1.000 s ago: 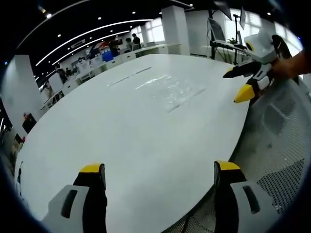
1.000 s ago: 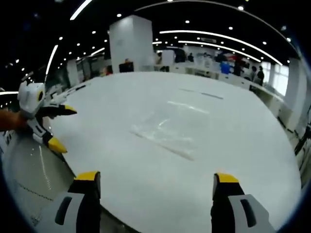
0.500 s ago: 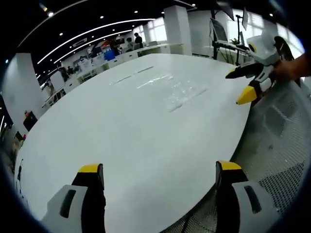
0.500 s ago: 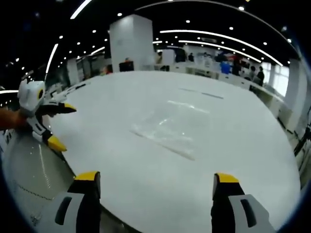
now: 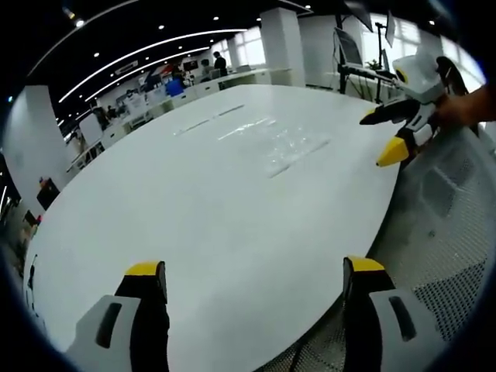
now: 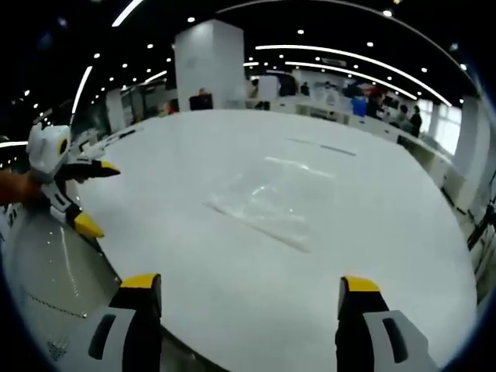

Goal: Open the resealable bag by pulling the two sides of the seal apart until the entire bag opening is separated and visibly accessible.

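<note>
Little has moved since a second ago. The bag [image 6: 263,205] lies flat on the table [image 6: 372,256], untouched; both grippers [image 5: 254,283] [image 6: 242,291] hang wide apart, empty, near the mesh chair [image 5: 442,225].

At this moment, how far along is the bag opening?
Nothing is done yet: the clear resealable bag lies flat and untouched on the white table. In hand: both tongs, left and right, hover open and empty near the table edge. Left: reach, grip both seal sides, pull apart.

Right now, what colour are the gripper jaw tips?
Yellow, clearest on the right gripper in the right gripper view.
</note>
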### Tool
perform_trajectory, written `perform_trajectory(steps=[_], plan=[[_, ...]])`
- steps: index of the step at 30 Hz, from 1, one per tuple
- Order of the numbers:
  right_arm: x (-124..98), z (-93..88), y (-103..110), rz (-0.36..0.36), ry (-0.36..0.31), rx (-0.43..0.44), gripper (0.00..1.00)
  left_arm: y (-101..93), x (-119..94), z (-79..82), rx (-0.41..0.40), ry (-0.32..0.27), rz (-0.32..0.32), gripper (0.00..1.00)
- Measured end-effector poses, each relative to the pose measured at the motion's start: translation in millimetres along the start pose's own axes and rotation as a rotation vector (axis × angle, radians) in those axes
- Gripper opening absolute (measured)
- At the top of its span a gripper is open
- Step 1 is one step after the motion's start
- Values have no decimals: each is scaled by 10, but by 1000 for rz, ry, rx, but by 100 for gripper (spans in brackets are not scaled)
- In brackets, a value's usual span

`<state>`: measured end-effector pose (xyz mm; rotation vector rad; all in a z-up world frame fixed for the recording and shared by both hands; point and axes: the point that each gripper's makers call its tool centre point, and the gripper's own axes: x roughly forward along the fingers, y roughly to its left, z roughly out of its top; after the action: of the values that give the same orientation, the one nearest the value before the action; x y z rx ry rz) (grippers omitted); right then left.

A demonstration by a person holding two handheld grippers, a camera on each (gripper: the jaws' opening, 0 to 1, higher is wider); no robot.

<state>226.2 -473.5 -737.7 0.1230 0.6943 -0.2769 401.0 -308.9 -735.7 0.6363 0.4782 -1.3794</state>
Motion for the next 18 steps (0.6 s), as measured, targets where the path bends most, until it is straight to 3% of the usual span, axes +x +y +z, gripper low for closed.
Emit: perform_trajectory(steps=[18], plan=[[14, -18, -3, 10, 9, -13, 92, 11, 6, -17, 3, 12, 8, 91]])
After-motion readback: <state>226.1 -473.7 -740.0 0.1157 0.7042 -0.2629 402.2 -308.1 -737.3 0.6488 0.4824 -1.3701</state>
